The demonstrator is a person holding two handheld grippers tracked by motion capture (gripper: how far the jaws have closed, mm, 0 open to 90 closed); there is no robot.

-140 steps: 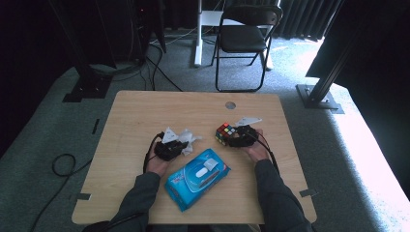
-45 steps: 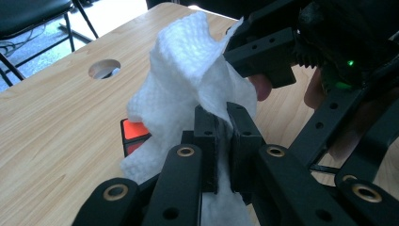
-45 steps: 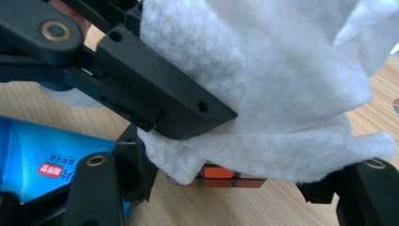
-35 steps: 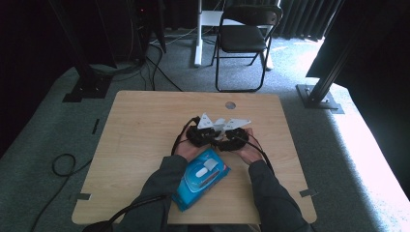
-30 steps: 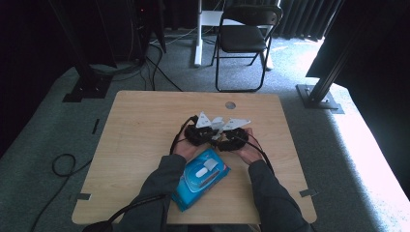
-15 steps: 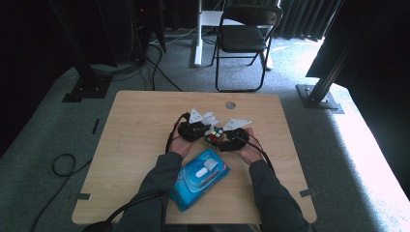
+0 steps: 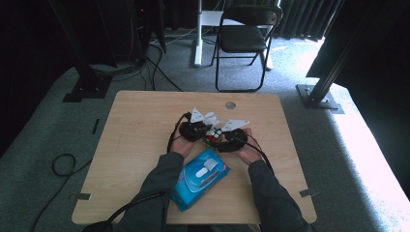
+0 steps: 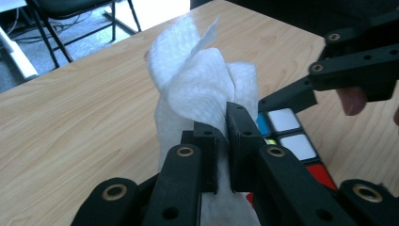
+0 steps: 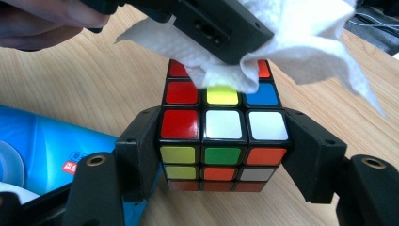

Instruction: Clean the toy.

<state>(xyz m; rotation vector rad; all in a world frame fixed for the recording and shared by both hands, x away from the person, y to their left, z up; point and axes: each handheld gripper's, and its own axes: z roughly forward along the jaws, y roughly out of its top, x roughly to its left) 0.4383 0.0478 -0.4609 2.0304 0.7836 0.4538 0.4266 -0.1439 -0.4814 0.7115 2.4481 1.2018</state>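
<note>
Right claw [image 9: 221, 155] clamps the Rubik's cube [image 9: 221, 136] by two opposite sides, cube sitting on the bench [image 7: 135, 125] near centre, just above the blue wet-wipe pack [image 7: 200, 178]. Left claw [image 8: 223, 141] pinched nearly closed on a white wipe [image 8: 197, 84], wipe bunched up and pressed onto the cube's top face, far edge. Versus 4.7 s ago: the claws were apart, the left at bench centre-left with the wipe, away from the cube; now the left has come over beside the right. In the last second the left slid slightly back toward the left; the right hasn't moved. Pack also nudged a bit.
</note>
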